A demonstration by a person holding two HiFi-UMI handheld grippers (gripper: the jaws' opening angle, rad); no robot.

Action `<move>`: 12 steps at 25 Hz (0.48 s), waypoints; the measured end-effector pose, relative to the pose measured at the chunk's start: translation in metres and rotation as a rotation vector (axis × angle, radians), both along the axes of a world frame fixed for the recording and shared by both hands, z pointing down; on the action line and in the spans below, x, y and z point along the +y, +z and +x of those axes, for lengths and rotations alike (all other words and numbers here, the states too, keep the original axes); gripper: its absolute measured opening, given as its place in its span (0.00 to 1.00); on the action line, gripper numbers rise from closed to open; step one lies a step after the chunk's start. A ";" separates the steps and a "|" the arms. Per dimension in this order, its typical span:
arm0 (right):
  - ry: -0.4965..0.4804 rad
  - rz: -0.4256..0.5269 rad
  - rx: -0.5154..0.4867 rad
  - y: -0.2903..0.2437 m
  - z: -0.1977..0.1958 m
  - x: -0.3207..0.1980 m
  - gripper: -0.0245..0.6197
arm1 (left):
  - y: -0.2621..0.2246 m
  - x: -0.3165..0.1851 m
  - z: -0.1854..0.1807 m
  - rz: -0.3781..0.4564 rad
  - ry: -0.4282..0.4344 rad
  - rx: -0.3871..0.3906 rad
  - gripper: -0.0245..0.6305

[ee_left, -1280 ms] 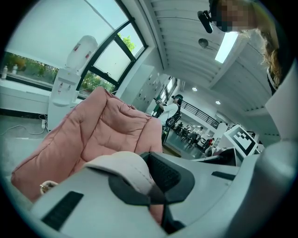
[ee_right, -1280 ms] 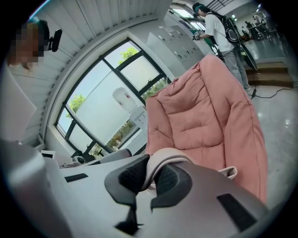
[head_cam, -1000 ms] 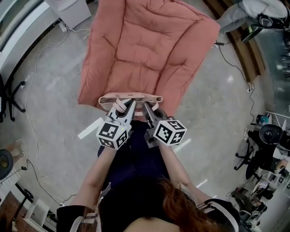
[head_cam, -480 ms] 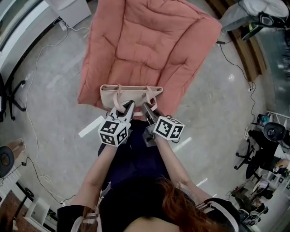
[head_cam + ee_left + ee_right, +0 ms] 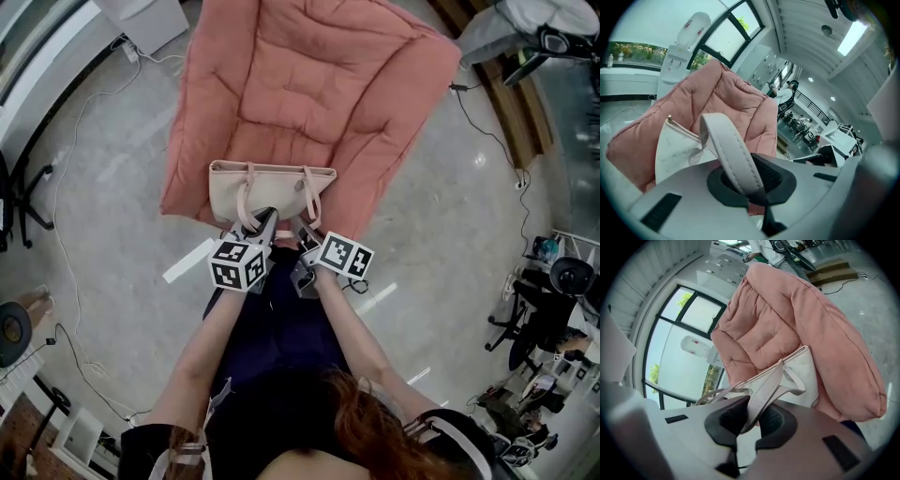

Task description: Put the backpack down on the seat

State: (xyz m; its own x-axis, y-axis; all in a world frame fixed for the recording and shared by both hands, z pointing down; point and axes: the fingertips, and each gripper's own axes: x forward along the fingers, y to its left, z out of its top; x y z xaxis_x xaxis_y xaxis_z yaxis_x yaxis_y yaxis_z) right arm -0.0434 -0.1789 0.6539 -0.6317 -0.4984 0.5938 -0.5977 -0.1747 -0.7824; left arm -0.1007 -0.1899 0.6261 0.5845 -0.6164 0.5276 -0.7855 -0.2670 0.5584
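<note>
Nearest the person, both claws are clamped tight, each on one carry strap. The left claw [image 5: 261, 221] pinches the left strap [image 5: 733, 157] flat between its pads. The right claw [image 5: 306, 232] grips the right strap [image 5: 765, 392] the same way.

Just past them, at 12 o'clock from the claws, the cream backpack [image 5: 272, 187] stands upright below those straps. It is against the near edge of the pink padded seat [image 5: 319, 84], which spreads onward toward 12 o'clock. No view shows whether its base already bears on the cushion.

The step in hand looks like the lowering itself, close to its end, with the backpack at the seat's front lip rather than well onto it. The next move likely calls for carrying it a little further toward 12 o'clock and settling the base on the padding until the straps go loose. Only then should both claws part together, so it does not tip off the edge toward 6 o'clock.

As for writing, the marker cubes [image 5: 236, 265] show only black-and-white square patterns. The backpack carries no readable brand. The white dispenser [image 5: 696, 345] by the far window bears a red mark too small to read.
</note>
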 end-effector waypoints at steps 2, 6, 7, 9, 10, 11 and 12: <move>-0.019 0.003 0.040 0.010 0.000 -0.003 0.10 | 0.010 -0.002 0.000 -0.014 0.007 -0.021 0.07; -0.063 -0.022 0.112 0.034 -0.002 -0.014 0.10 | 0.029 -0.014 -0.002 -0.041 0.024 -0.046 0.07; -0.071 -0.034 0.123 0.040 -0.003 -0.017 0.10 | 0.033 -0.017 -0.002 -0.049 0.032 -0.051 0.07; -0.093 -0.049 0.145 0.051 -0.006 -0.022 0.10 | 0.042 -0.021 -0.003 -0.062 0.047 -0.064 0.07; -0.108 -0.048 0.159 0.055 -0.008 -0.024 0.10 | 0.047 -0.023 -0.005 -0.071 0.048 -0.068 0.07; -0.125 -0.045 0.174 0.059 -0.010 -0.027 0.10 | 0.052 -0.026 -0.007 -0.083 0.039 -0.065 0.07; -0.142 -0.042 0.188 0.063 -0.011 -0.029 0.10 | 0.057 -0.029 -0.010 -0.098 0.020 -0.054 0.07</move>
